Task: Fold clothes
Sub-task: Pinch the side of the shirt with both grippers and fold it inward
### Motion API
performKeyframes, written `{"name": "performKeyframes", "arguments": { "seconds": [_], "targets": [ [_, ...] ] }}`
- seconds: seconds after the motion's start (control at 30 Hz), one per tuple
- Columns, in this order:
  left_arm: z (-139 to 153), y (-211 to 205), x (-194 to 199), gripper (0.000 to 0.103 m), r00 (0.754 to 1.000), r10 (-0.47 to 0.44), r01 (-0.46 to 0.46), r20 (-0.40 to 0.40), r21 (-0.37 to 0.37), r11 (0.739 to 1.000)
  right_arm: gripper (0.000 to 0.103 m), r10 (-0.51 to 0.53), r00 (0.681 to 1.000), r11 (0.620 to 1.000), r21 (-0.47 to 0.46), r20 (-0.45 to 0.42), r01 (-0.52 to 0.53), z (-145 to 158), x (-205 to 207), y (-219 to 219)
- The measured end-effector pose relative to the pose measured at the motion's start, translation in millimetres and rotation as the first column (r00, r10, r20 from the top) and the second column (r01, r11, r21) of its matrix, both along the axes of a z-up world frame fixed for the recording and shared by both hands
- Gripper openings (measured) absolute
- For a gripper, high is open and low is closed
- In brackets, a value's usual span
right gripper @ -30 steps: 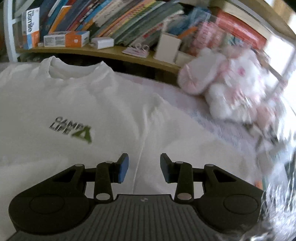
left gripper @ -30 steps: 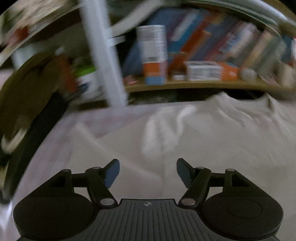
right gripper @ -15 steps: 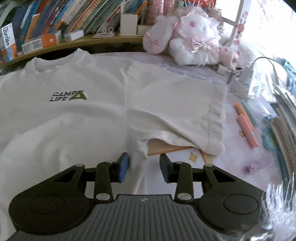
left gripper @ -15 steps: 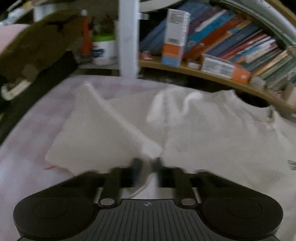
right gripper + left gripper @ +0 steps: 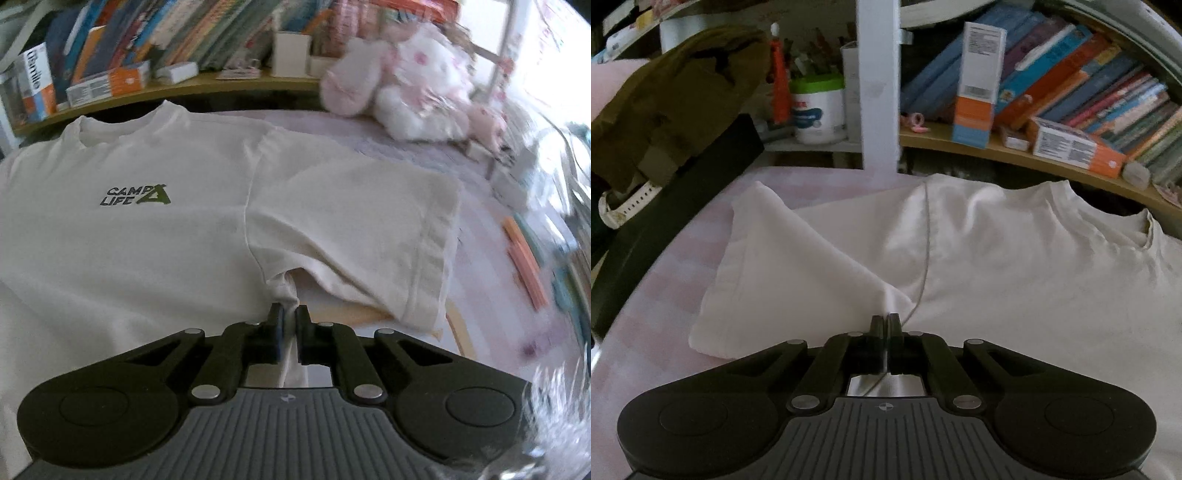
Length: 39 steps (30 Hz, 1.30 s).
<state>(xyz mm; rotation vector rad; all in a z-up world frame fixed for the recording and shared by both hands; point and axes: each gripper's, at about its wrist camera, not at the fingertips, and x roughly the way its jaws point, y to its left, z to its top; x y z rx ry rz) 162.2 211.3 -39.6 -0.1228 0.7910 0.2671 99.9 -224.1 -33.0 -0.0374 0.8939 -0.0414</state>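
Lying face up and spread nearly flat, the white T-shirt [image 5: 155, 236] covers most of the pink surface [image 5: 665, 295], its collar toward the far edge beneath the bookshelf [image 5: 1015, 155] and its printed logo [image 5: 136, 195] uppermost. No fold of the body is yet visible: the torso is open, and both short sleeves extend outward toward the side edges of the surface. Judged from this layout, the task stands at its beginning, with the first grasp just made and the sleeve folds, side folds and final halving all left to do.

The sleeve on the left side [image 5: 783, 273] lies with a diagonal crease across it, its cuff pointing toward the left edge of the surface. The sleeve on the right side [image 5: 369, 236] lies flat, its hemmed cuff toward the right edge, where pens and small items are scattered; a plush toy [image 5: 406, 81] sits by the far right corner.

The left gripper [image 5: 885, 325] has its jaws pressed together on a pinch of fabric at the underarm seam, where sleeve and body meet. The right gripper [image 5: 288, 317] has its jaws clamped on a bunched tuck of cloth at the opposite underarm, and a strip of fabric passes down between its fingers [image 5: 277, 325].
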Motion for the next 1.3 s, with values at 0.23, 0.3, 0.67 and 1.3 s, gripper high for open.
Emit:
{"name": "performKeyframes", "arguments": {
  "seconds": [0.23, 0.3, 0.67, 1.3],
  "targets": [
    [-3, 9, 5, 0.002, 0.998, 0.057, -0.057, 0.006, -0.015, 0.998, 0.006, 0.061, 0.998, 0.996, -0.061, 0.013, -0.06, -3, 39, 7],
    [-3, 5, 5, 0.001, 0.999, 0.054, -0.054, 0.005, 0.001, 0.999, 0.006, 0.066, 0.998, 0.996, -0.067, 0.014, -0.065, -4, 48, 3],
    [-4, -12, 18, 0.002, 0.999, -0.034, 0.034, 0.002, -0.002, 0.999, 0.005, 0.026, 1.0, 0.987, -0.157, -0.002, -0.026, -6, 74, -18],
    [29, -28, -159, 0.052, 0.973, -0.227, 0.226, 0.038, 0.009, 0.974, 0.045, -0.028, 1.0, 1.0, 0.01, -0.011, 0.028, 24, -133, -47]
  ]
}}
